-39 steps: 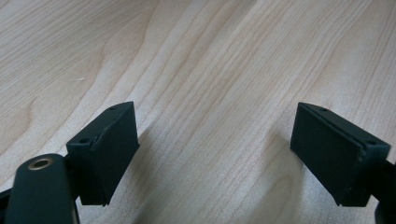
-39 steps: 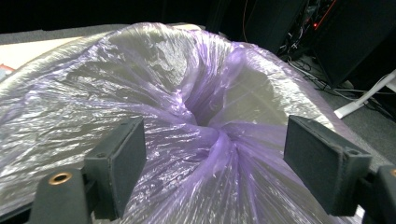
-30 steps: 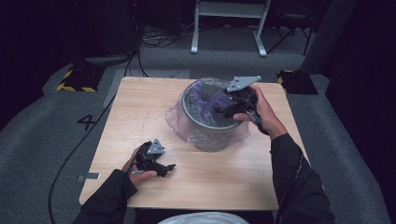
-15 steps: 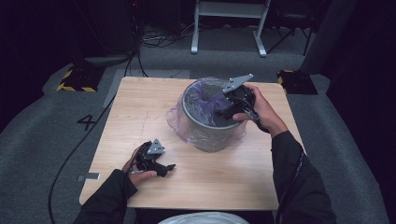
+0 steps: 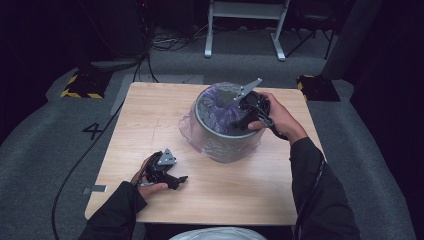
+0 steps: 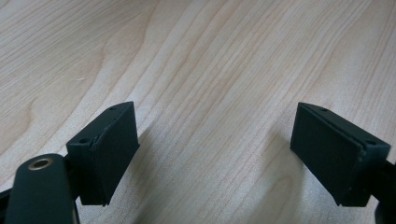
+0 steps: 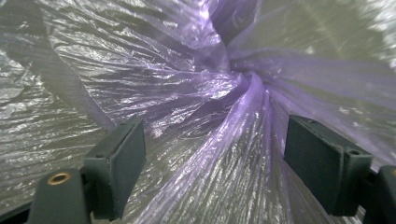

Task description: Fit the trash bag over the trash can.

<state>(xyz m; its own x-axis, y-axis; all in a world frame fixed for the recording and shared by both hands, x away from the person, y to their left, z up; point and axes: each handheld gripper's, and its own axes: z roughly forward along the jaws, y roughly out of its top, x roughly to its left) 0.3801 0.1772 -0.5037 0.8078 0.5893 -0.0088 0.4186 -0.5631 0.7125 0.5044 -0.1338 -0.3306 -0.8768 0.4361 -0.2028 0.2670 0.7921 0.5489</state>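
A grey round bin (image 5: 220, 145) stands on the wooden table (image 5: 150, 115), lined with a thin purple plastic bag (image 5: 222, 107) whose edge hangs over the rim. My right gripper (image 5: 245, 117) reaches down into the bin's mouth from the right side. Its jaws stand open over the crinkled purple bag (image 7: 210, 98), with nothing between them. My left gripper (image 5: 177, 180) rests low over the table near the front left, open, with bare wood (image 6: 210, 93) between its jaws.
A white rounded object (image 5: 220, 234) shows at the table's near edge. Beyond the table are a grey carpet floor, cables (image 5: 165, 42), a white metal stand (image 5: 245, 25) and yellow-black striped blocks (image 5: 80, 86).
My right gripper has dipped slightly lower and leftward into the bin's mouth. The left gripper has stayed where it was.
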